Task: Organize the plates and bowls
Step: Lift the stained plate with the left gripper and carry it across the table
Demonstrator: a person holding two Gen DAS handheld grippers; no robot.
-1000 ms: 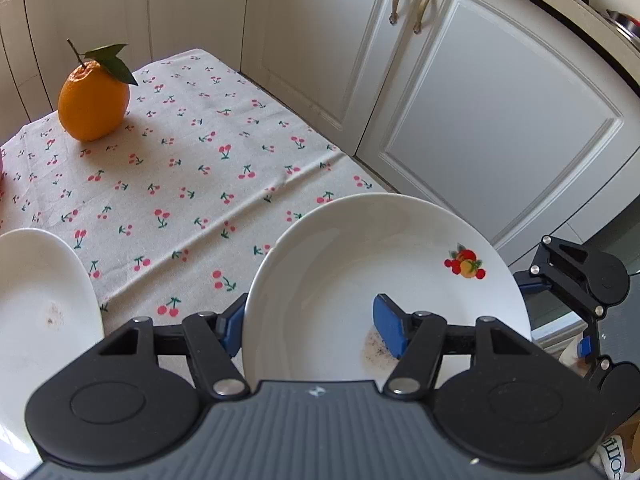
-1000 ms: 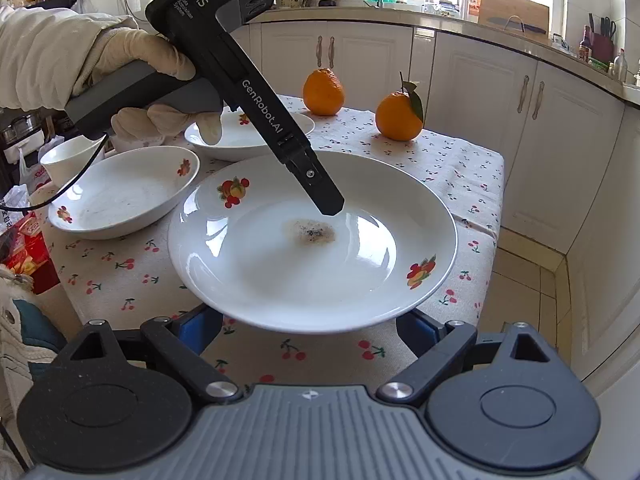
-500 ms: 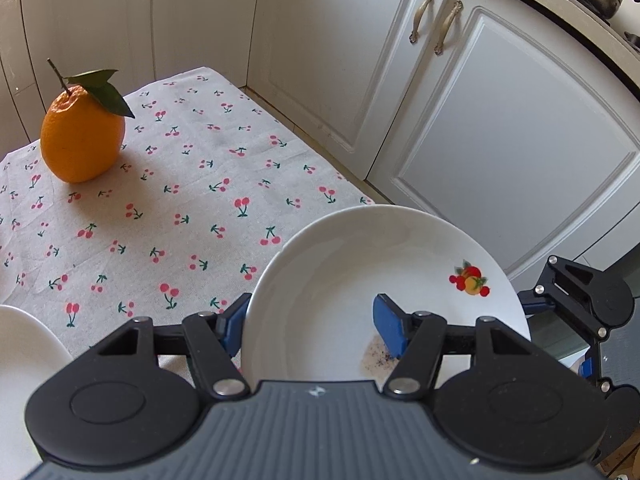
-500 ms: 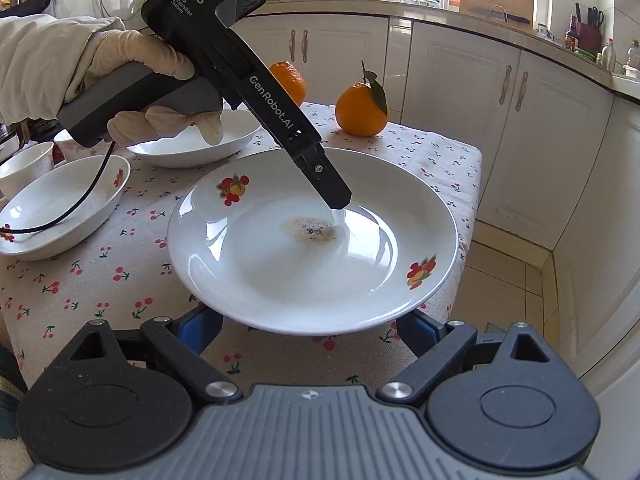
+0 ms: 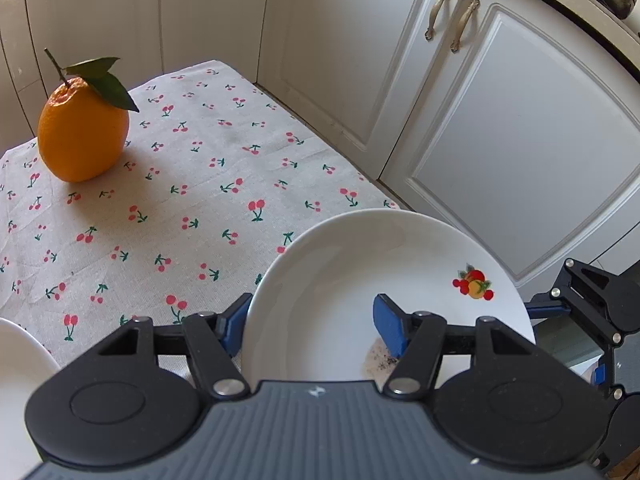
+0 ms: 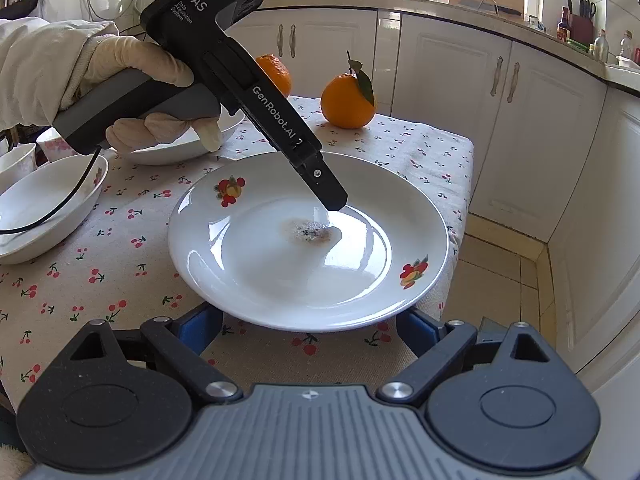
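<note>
Our left gripper (image 5: 310, 330) pinches the near rim of the plate (image 5: 340, 280), one pad inside, one outside. The plate sits at the table's (image 6: 440, 148) right front corner; our right gripper (image 6: 308, 330), jaws apart, waits just beyond its opposite rim.

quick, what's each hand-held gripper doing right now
Left hand-held gripper: closed on the rim of the plate.
Right hand-held gripper: open, holding nothing, its fingers either side of the plate's near edge.

2 oranges (image 6: 347, 101) sit on the cherry-print tablecloth (image 5: 192, 200); perhaps cups (image 6: 16, 162) beyond.
</note>
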